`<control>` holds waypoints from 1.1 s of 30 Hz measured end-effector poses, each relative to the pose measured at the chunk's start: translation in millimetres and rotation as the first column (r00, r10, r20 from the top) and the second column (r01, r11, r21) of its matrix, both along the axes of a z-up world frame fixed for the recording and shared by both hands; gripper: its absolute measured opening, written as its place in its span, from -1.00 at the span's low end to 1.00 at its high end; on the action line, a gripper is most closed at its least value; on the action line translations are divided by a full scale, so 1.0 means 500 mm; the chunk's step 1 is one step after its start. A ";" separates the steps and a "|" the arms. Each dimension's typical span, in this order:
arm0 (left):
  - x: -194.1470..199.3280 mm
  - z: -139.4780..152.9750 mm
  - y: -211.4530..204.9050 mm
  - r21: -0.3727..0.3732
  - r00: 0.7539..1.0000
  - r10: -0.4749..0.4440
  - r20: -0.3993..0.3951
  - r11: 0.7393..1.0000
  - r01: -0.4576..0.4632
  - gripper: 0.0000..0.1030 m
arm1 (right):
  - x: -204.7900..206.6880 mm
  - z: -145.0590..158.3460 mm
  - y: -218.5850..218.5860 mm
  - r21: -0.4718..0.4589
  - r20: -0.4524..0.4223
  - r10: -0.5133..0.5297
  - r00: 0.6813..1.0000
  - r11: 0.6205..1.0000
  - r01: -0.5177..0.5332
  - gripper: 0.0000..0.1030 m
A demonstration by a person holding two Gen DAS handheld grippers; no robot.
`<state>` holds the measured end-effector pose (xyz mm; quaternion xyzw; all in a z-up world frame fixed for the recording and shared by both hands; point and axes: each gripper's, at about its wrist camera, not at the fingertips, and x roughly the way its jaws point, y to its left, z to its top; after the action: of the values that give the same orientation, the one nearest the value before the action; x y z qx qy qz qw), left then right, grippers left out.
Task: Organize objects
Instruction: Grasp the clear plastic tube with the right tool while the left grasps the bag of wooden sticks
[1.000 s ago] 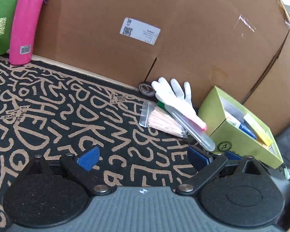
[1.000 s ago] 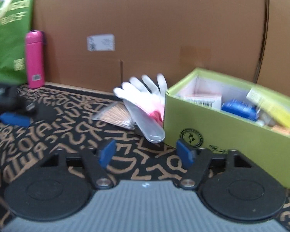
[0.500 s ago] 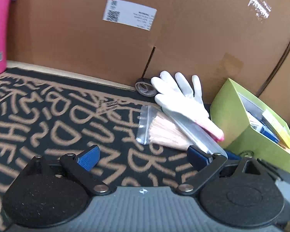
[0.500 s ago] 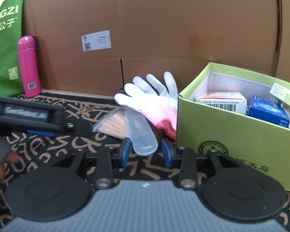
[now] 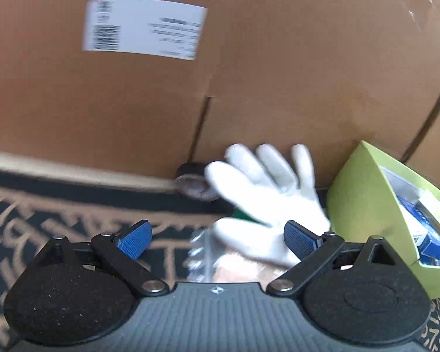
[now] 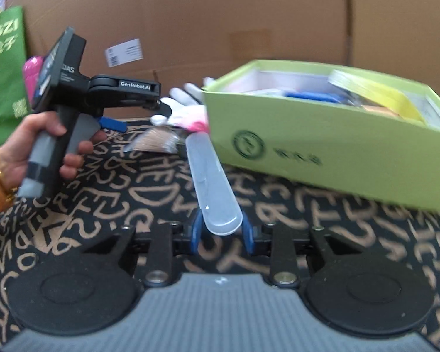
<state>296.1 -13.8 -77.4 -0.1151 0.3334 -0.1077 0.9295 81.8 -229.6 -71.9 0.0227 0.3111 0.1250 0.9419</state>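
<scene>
Blue pads of the right gripper (image 6: 221, 231) have just been closing and now press both sides of the near end of a clear case (image 6: 212, 182), which runs away from the jaws toward a white glove (image 6: 180, 111). Just right of the case sits a green box (image 6: 322, 138) full of packets. Left of it, a hand (image 6: 29, 149) holds the left gripper (image 5: 218, 236), jaws wide open and empty, the glove (image 5: 267, 199) just ahead between them, above a bag (image 5: 202, 255) of sticks. Cardboard (image 5: 249, 73) stands behind.

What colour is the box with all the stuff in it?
The box is lime green, with a dark round logo on its side. The right wrist view shows it best.
</scene>
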 end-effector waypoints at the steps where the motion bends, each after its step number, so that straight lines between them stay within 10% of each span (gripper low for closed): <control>1: 0.008 -0.004 -0.004 0.002 0.999 -0.035 -0.012 0.999 0.035 0.88 | -0.007 -0.001 -0.007 0.008 -0.005 -0.008 1.000 1.000 0.008 -0.45; 9: -0.142 -0.019 -0.064 0.245 0.935 -0.354 0.018 0.909 0.339 0.82 | -0.019 -0.004 -0.018 0.009 -0.018 0.000 1.000 1.000 0.000 -0.45; 12: -0.206 -0.016 -0.068 0.232 0.902 -0.432 0.013 0.879 0.417 0.82 | -0.022 -0.003 -0.008 -0.013 -0.005 0.019 1.000 1.000 -0.019 -0.42; 17: -0.219 -0.004 -0.047 0.154 0.924 -0.382 0.002 0.913 0.378 0.83 | -0.028 0.010 0.006 -0.047 0.022 0.046 0.999 0.998 -0.045 0.01; 24: -0.198 0.017 -0.043 0.104 0.970 -0.186 -0.155 0.974 0.204 0.82 | 0.013 0.001 0.031 -0.100 0.021 0.086 0.996 0.991 -0.083 0.03; 28: -0.260 0.027 -0.010 -0.056 0.972 -0.073 -0.224 0.997 0.062 0.82 | 0.026 -0.022 0.041 -0.092 -0.029 0.102 0.994 0.990 -0.104 -0.45; 33: -0.273 0.020 -0.024 -0.124 0.977 -0.002 -0.214 0.992 -0.025 0.82 | -0.019 -0.028 0.072 -0.089 -0.027 0.153 0.988 0.984 -0.154 -0.46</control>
<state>159.6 -26.0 -67.6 -0.1862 0.4232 -0.1100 0.8799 72.3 -193.6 -86.1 -0.0427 0.3268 0.1828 0.9263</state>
